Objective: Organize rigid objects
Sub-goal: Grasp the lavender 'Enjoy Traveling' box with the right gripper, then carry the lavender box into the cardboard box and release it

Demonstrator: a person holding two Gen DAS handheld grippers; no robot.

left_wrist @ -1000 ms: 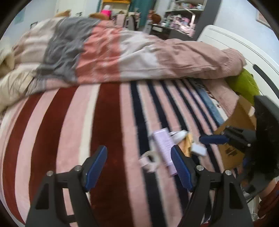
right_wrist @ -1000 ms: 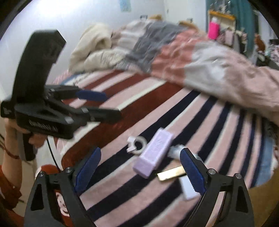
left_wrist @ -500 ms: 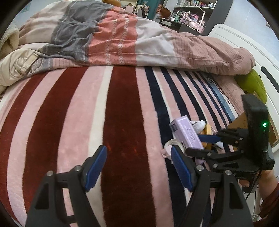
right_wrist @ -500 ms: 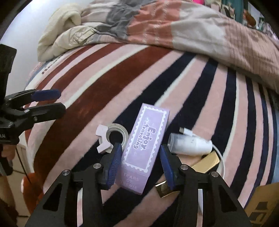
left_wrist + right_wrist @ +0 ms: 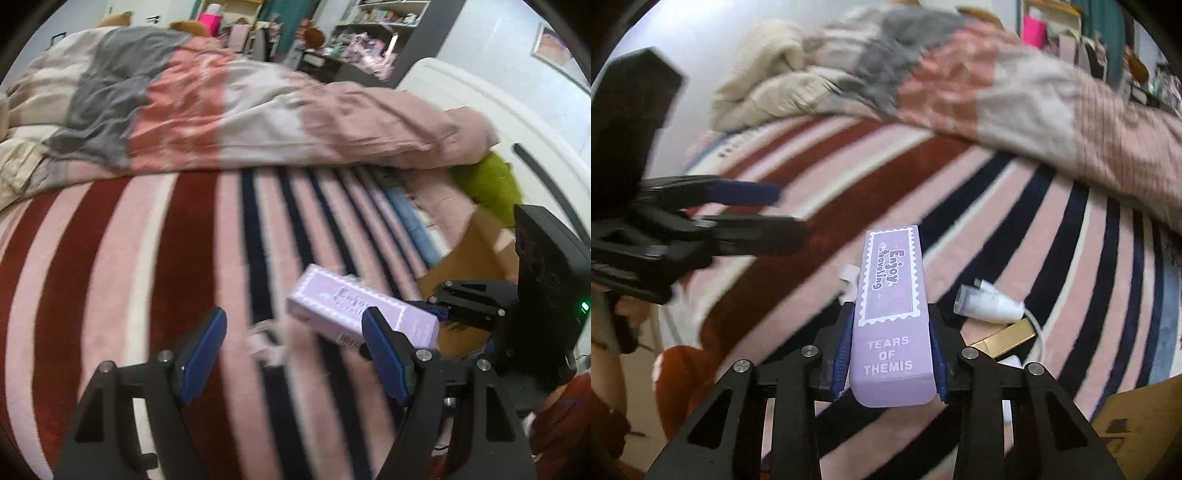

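Observation:
My right gripper (image 5: 892,350) is shut on a purple box (image 5: 892,314) printed "Enjoy traveling" and holds it lifted above the striped blanket (image 5: 1015,206). The box also shows in the left wrist view (image 5: 354,310), held by the right gripper (image 5: 443,310). My left gripper (image 5: 295,347) is open and empty, hovering over the blanket (image 5: 110,258) left of the box. On the blanket lie a white charger plug with cable (image 5: 990,304), a gold bar (image 5: 1004,338) and a white ring-shaped piece (image 5: 264,334).
A rumpled pink, grey and cream duvet (image 5: 221,107) lies across the far side of the bed. A cardboard box (image 5: 476,254) stands at the bed's right side, its corner showing in the right wrist view (image 5: 1137,424). A green cushion (image 5: 491,184) lies by the white headboard.
My right gripper closed on the purple box and lifted it off the blanket. The left gripper stayed open and drew back a little.

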